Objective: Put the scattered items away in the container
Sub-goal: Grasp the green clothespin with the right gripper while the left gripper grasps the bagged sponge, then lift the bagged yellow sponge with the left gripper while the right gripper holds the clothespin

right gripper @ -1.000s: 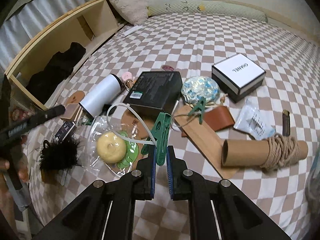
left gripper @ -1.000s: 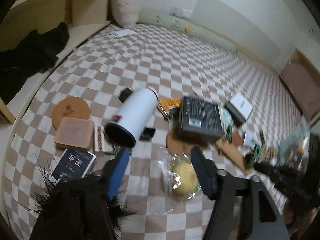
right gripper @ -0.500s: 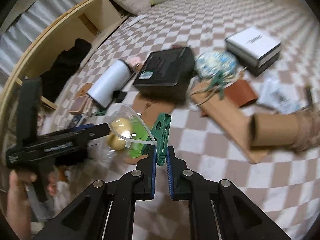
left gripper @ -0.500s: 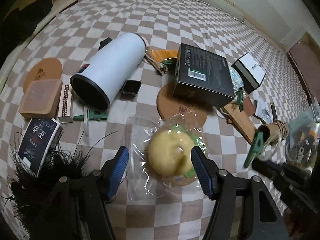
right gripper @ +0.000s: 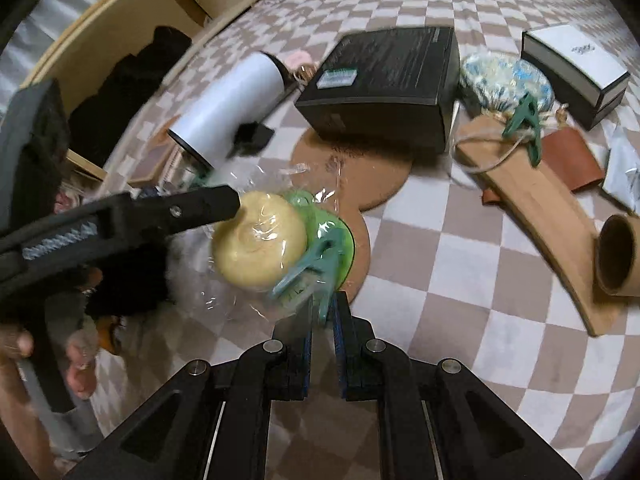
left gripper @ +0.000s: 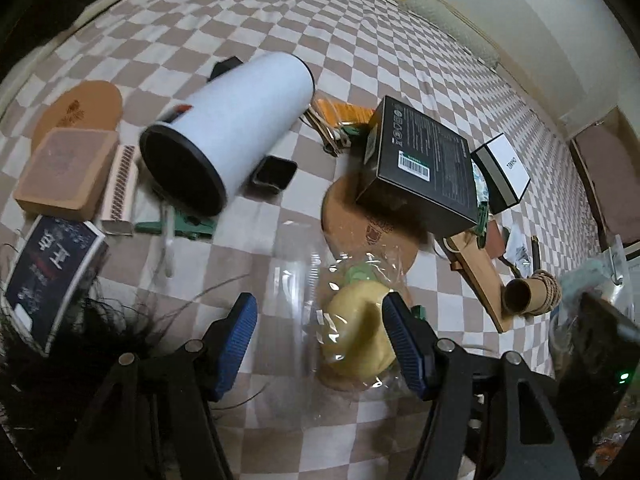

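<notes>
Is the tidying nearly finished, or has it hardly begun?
Hardly begun. The right gripper holds a green clip; the open left gripper straddles the wrapped yellow ball. The white flask, black box and cardboard tube lie loose. I see no container filled.

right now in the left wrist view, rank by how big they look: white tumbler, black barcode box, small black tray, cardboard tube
1. white tumbler, though it lies nearer the camera
2. black barcode box, close behind it
3. cardboard tube
4. small black tray, much like the tube; unsure
</notes>
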